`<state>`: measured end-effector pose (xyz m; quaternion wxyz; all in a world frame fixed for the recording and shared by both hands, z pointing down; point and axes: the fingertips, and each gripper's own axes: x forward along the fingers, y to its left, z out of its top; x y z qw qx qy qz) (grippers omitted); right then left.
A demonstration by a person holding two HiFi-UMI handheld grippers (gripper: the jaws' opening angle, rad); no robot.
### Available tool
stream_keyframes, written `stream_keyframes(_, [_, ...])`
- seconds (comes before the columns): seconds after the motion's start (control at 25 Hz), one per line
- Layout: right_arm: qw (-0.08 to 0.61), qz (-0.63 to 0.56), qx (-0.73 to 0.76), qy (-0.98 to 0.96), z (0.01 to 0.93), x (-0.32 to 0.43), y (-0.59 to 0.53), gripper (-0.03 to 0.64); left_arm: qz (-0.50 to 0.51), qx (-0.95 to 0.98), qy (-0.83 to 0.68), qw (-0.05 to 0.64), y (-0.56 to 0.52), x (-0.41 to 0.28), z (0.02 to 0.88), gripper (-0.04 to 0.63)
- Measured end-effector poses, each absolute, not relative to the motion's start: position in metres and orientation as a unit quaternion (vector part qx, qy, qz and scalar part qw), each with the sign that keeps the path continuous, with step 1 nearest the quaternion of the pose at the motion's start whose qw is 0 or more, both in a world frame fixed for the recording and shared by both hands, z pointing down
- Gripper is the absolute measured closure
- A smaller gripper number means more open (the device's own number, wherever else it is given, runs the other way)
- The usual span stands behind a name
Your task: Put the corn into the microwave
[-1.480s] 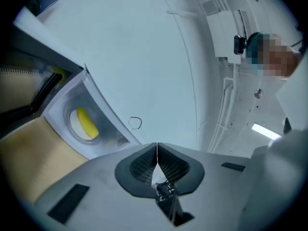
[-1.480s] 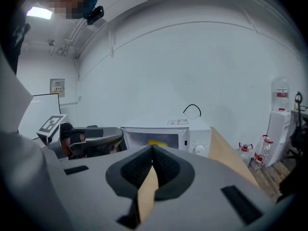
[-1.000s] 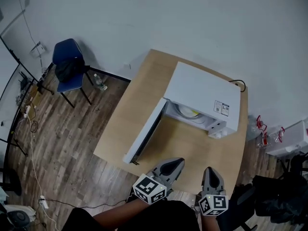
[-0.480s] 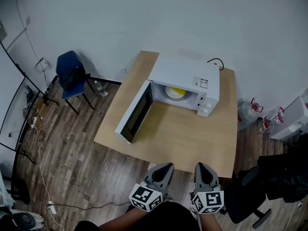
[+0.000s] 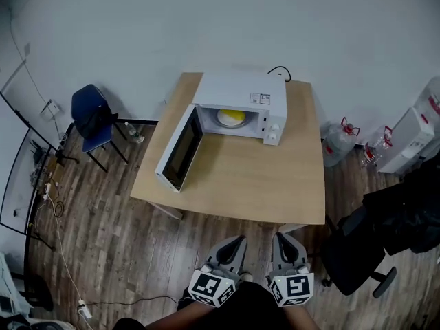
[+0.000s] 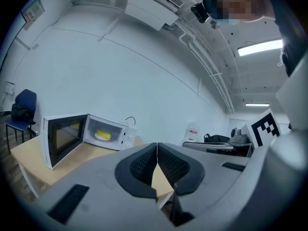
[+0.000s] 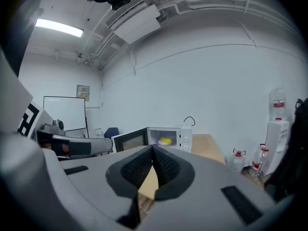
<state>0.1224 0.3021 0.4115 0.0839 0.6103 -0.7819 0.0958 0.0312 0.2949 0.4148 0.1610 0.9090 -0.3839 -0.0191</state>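
At 12 o'clock on the table (image 5: 254, 184), the microwave (image 5: 237, 91) sits with its door (image 5: 177, 150) swung open toward 8 o'clock. Corn (image 5: 231, 117) lies inside the cavity. Left gripper (image 5: 236, 241) and right gripper (image 5: 280, 239) hang side by side at 6 o'clock, off the table's near edge, over the wood floor (image 5: 103, 239). Both have jaws pressed together with nothing between.

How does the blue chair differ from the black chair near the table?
The blue chair stands left of the table, near the wall. The black chair sits off the table's near right corner. The blue chair has straight legs, while the black chair has a star base. Only the blue chair carries a dark bundle. Nobody sits on either.
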Motion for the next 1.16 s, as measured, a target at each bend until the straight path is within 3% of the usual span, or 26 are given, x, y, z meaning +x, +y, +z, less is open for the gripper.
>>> stream_keyframes(0.6, [0.096,0.056,0.609,-0.785,0.392,0.09,0.346,0.557,-0.009,0.915,-0.382,0.131,0.333,0.009,0.397,0.581])
stream_keyframes(1.16, [0.093,0.053,0.624,-0.774,0.389,0.112,0.354,0.557,-0.007,0.915,-0.383,0.128,0.337,0.027,0.394,0.581])
